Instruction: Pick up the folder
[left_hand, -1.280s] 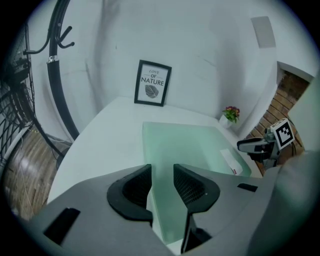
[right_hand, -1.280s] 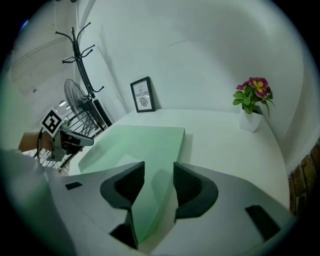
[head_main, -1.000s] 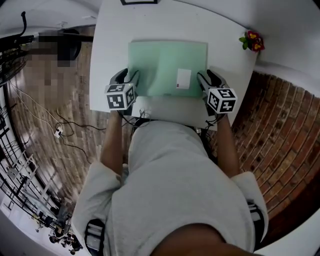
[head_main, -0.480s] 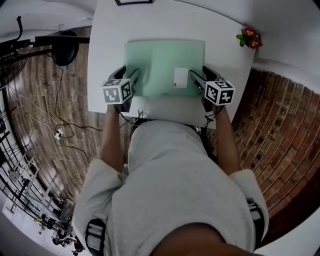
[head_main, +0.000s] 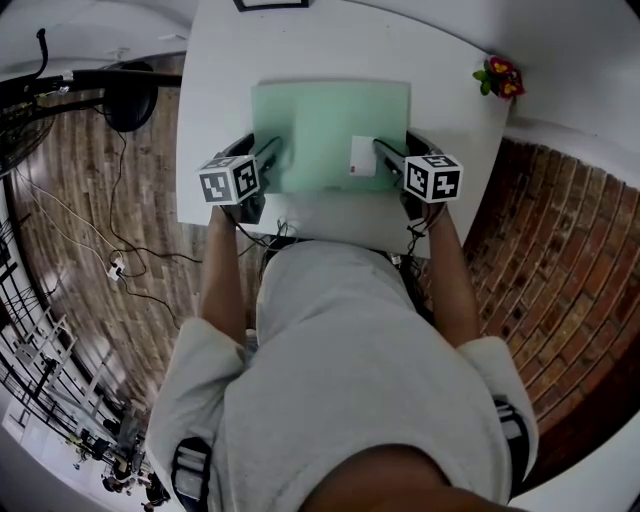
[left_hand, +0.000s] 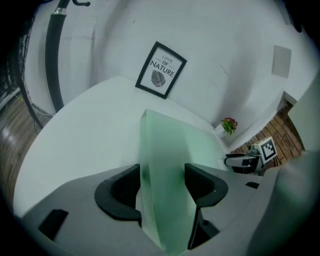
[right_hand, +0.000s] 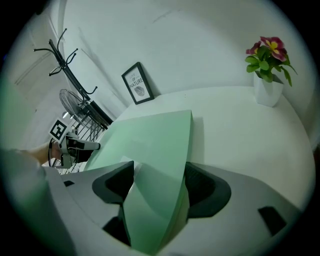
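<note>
Jaws have just been opening on both sides. The left gripper (left_hand: 162, 182) and right gripper (right_hand: 159, 185) gape wide, each with a side edge of the green folder (head_main: 325, 120) between its jaws, on the table (head_main: 230, 80). My advice: close both together, evenly and deep on the edge, then lift level.

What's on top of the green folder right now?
A white label near the folder right edge. The table surface beneath the folder is covered, so unseen.
</note>
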